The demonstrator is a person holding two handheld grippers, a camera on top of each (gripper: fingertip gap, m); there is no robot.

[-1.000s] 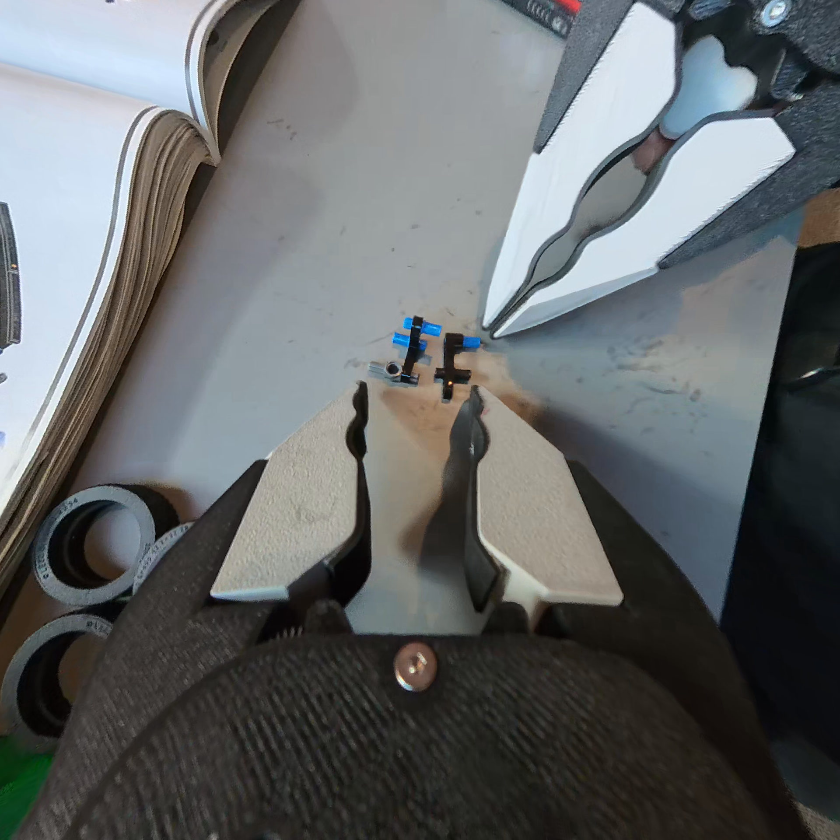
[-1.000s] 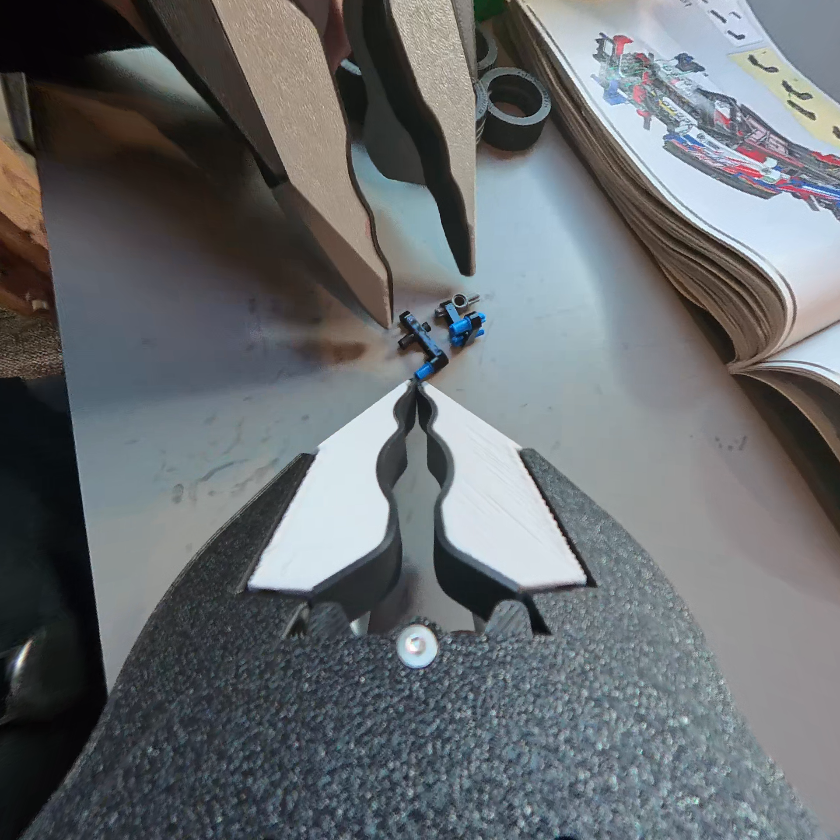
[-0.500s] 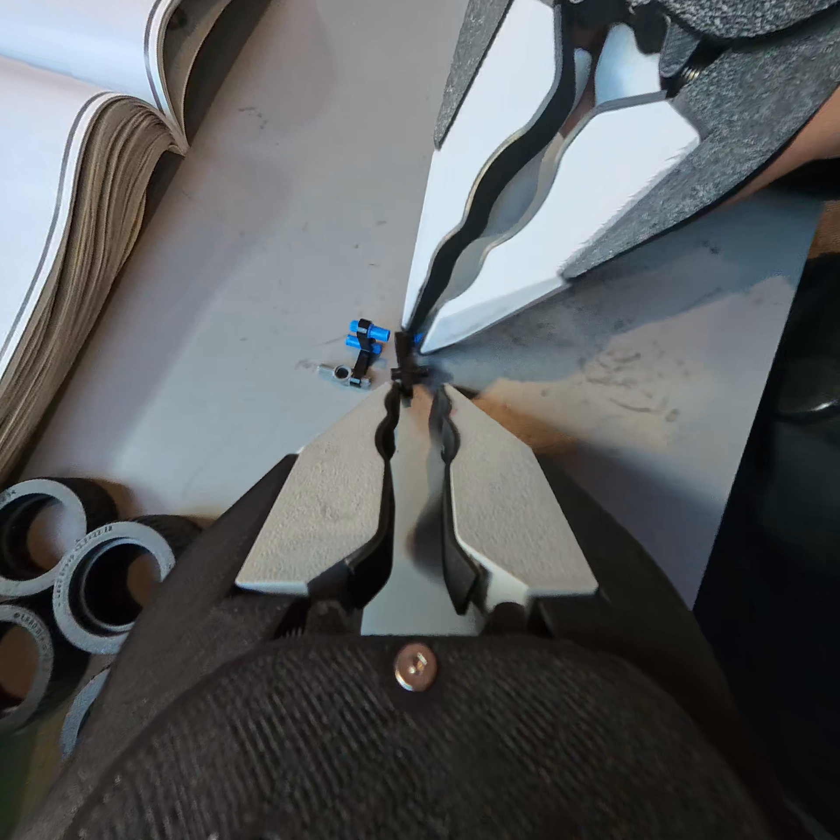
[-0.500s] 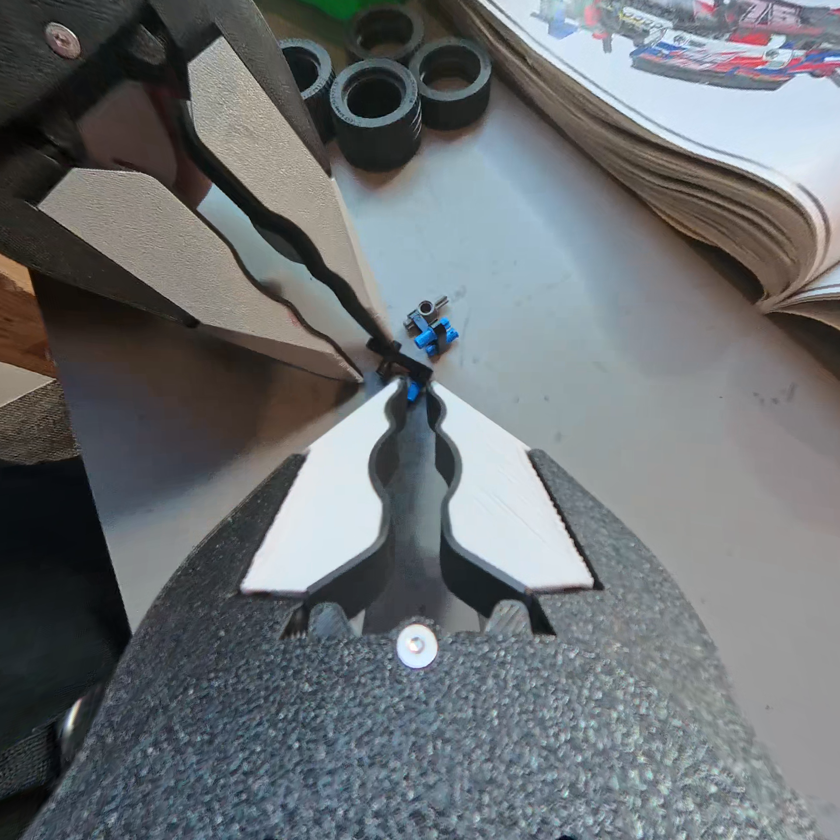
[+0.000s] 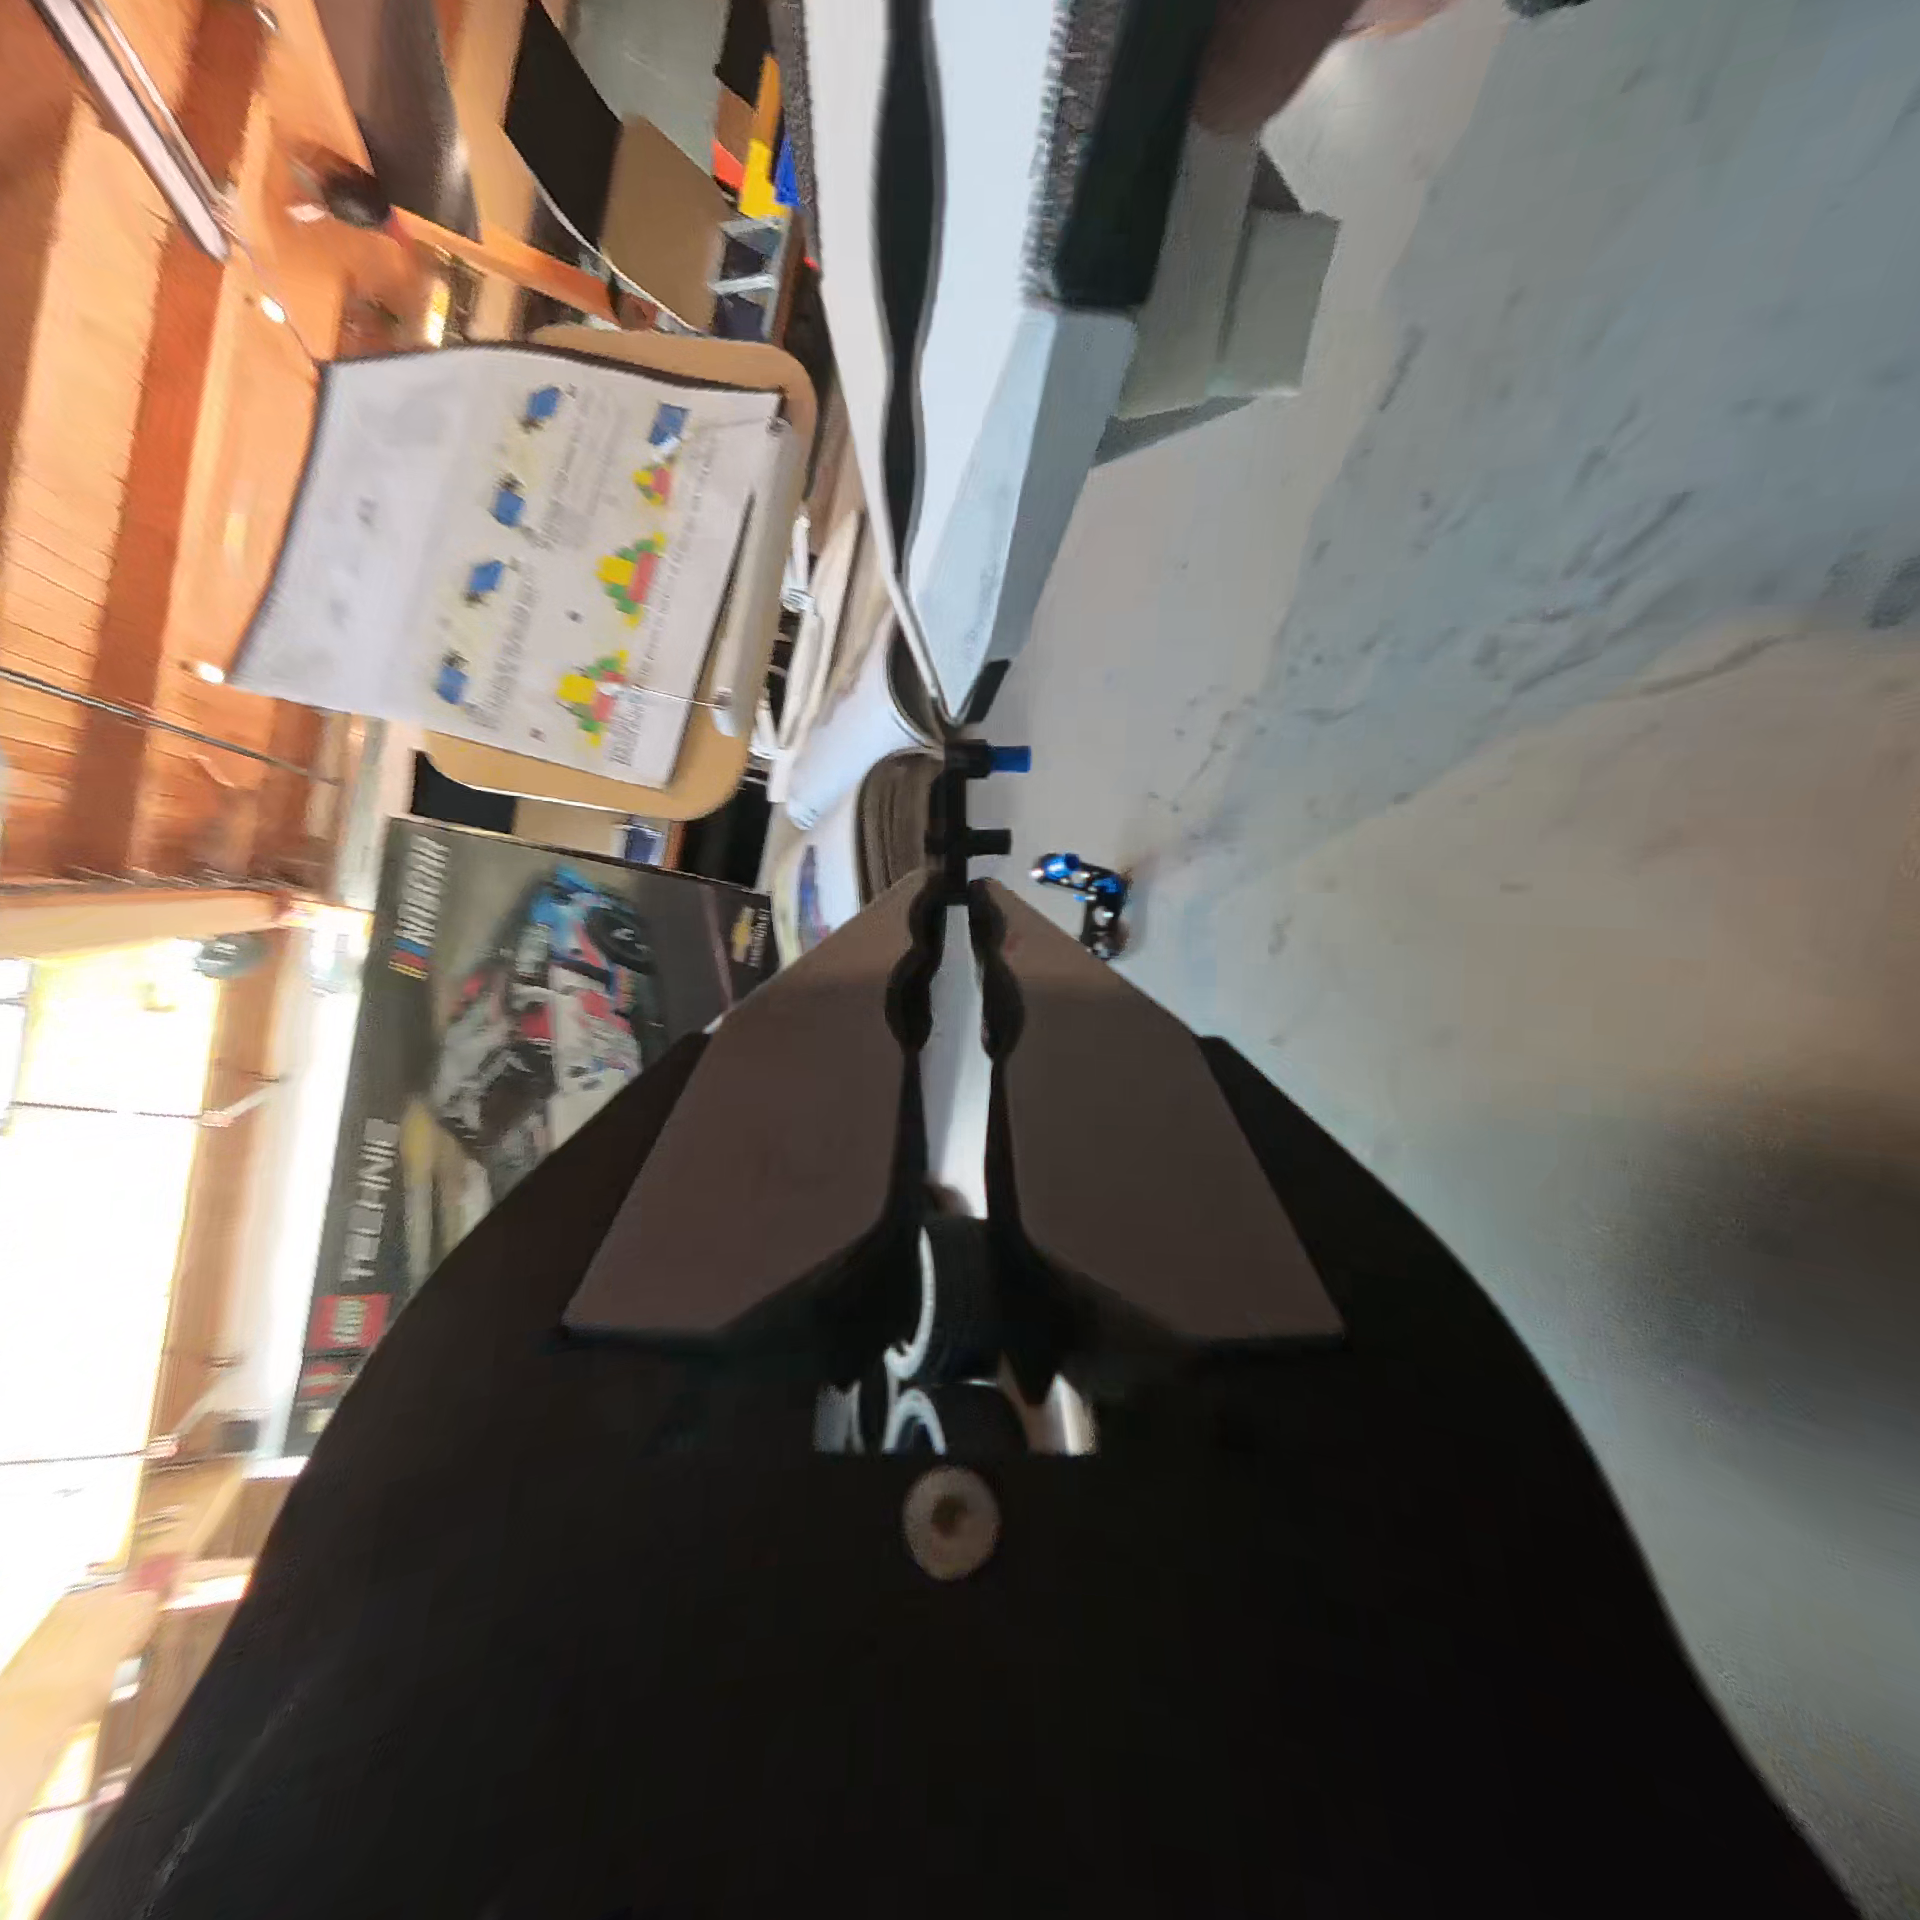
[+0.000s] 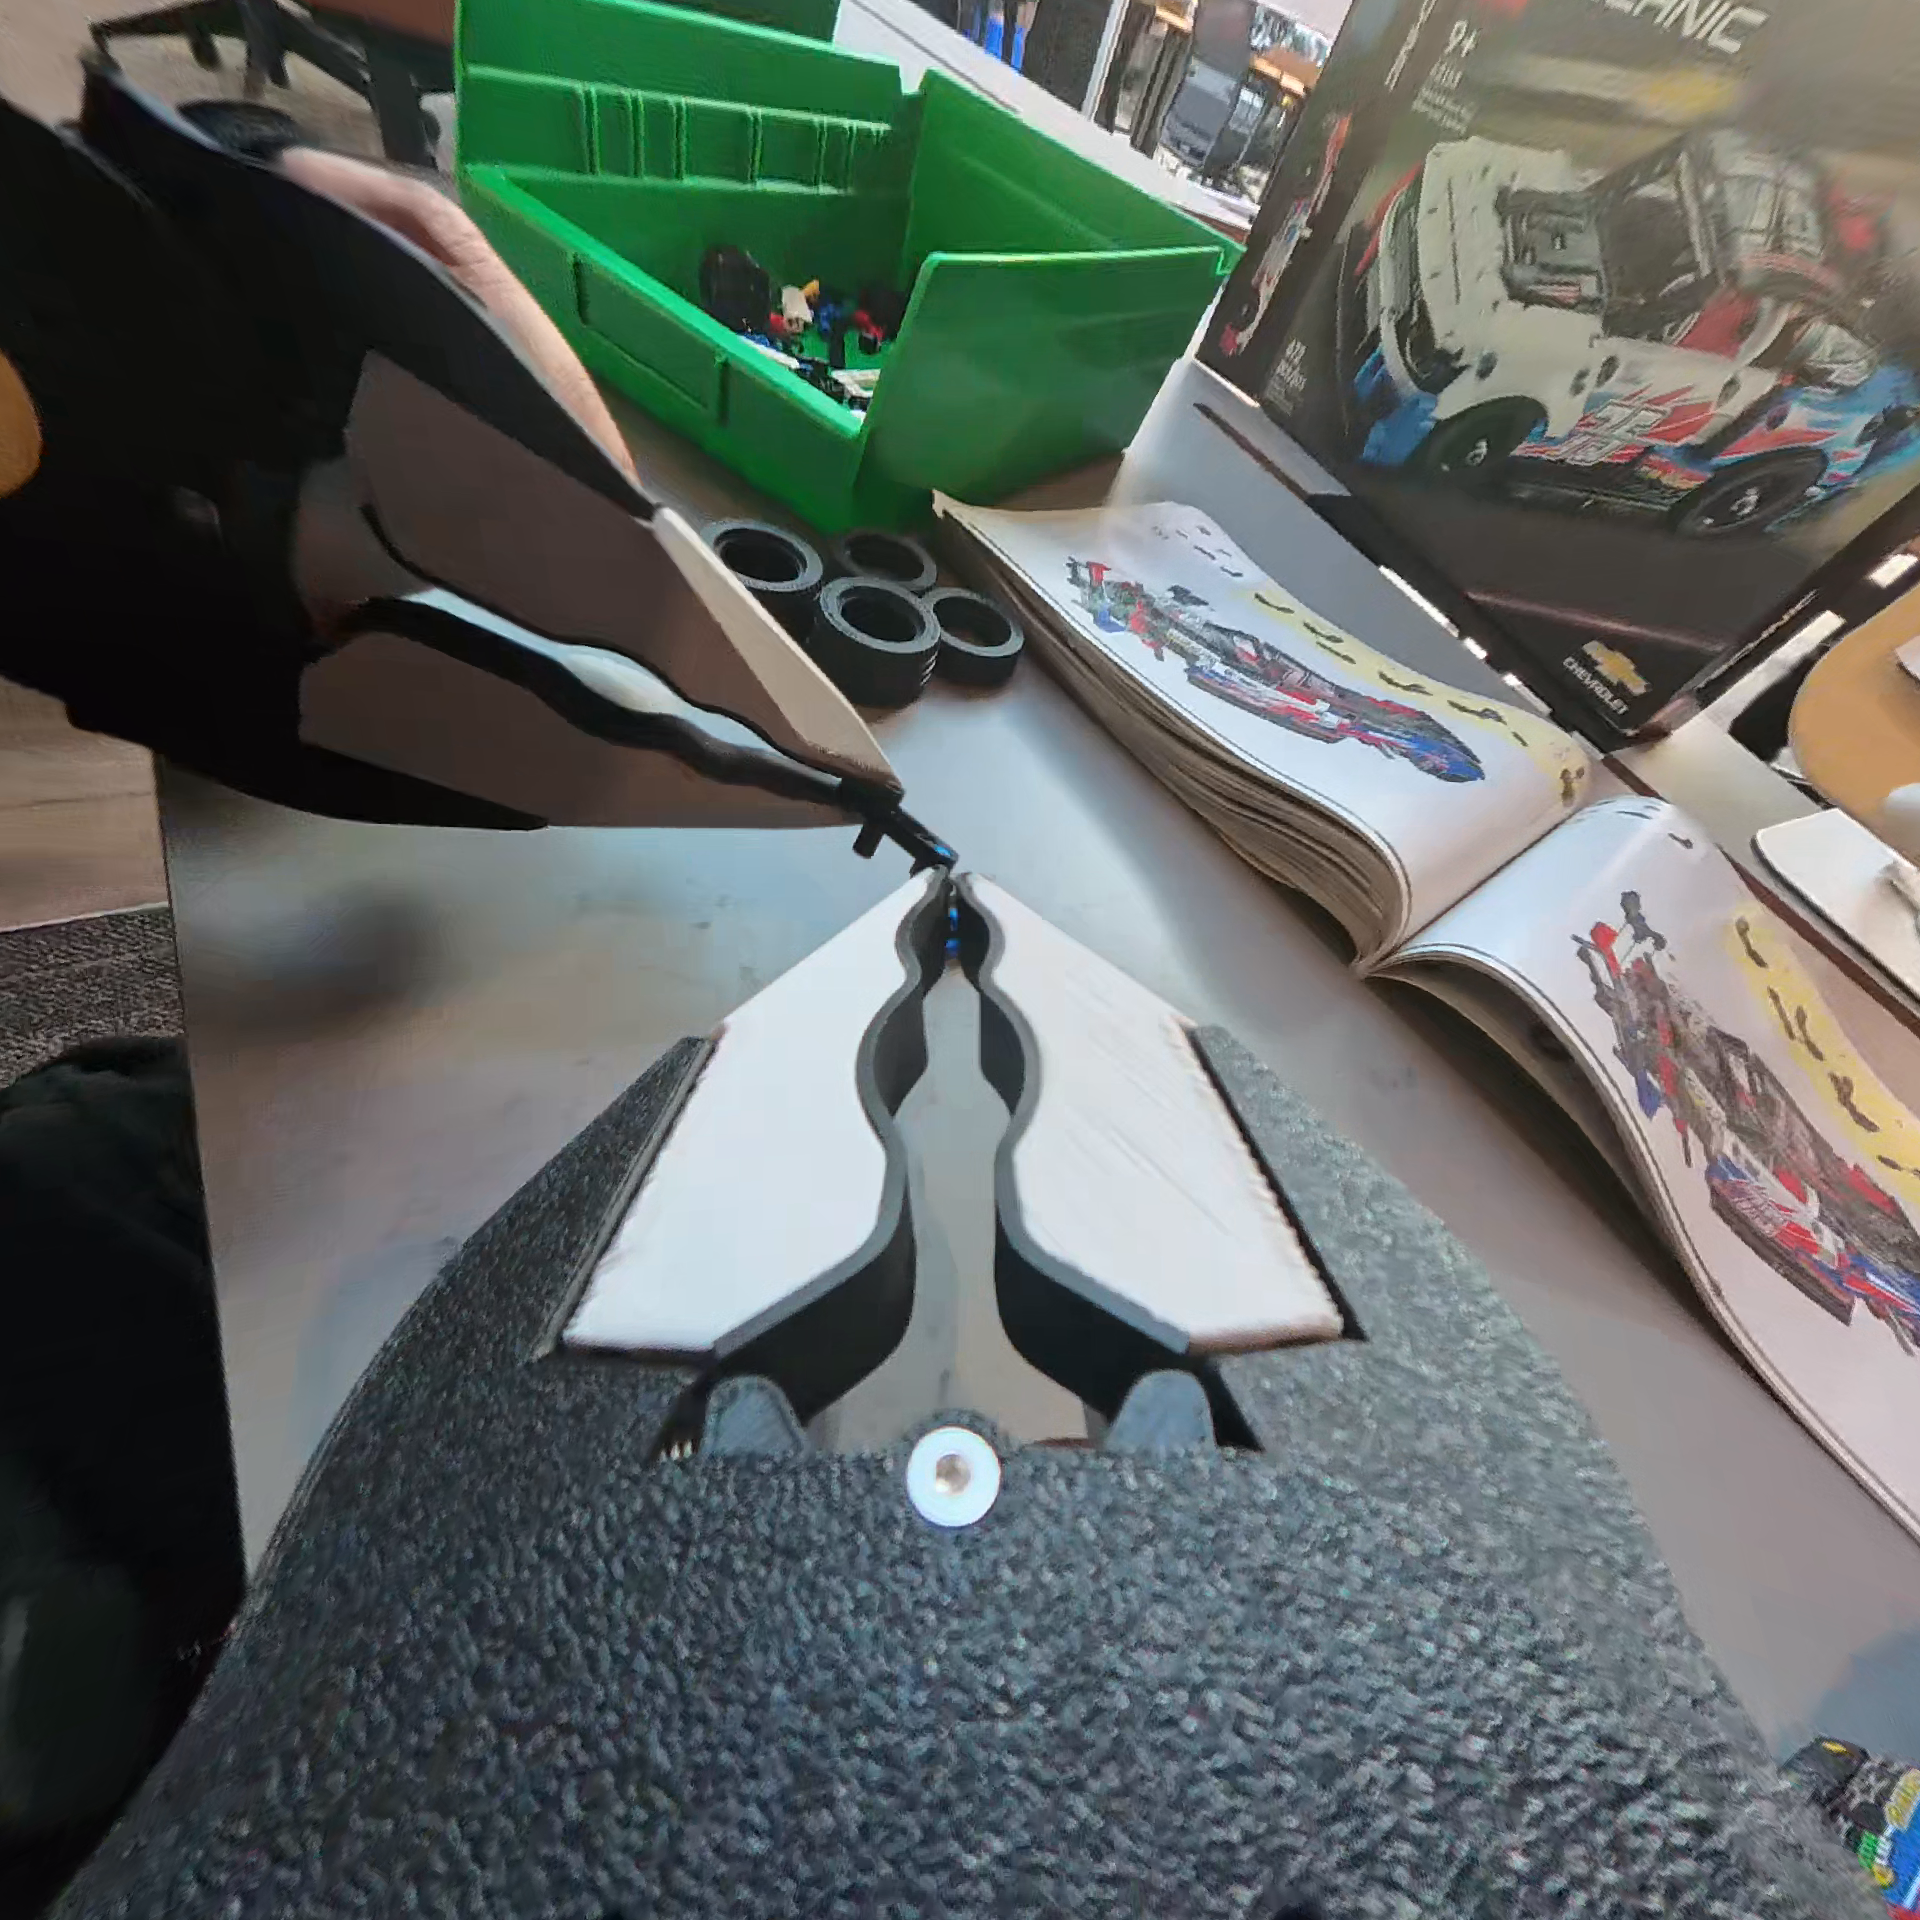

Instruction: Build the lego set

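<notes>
— Holding what, the left gripper (image 5: 951, 883)?
— It pinched the black connector piece (image 5: 951, 821), raised above the grey table (image 5: 1558, 623).
— And the right gripper (image 6: 951, 888)?
— Fingers clenched on that piece's blue pin (image 6: 948, 914) — tips meeting the left's.

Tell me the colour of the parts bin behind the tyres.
Bright green. The parts bin shows best in the right wrist view, behind the black tyres.

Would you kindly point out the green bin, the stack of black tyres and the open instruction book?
green bin (image 6: 1039, 353), right wrist view, front wall.
black tyres (image 6: 878, 623), right wrist view, nearest tyre's rim.
instruction book (image 6: 1226, 634), right wrist view, left page.
</notes>
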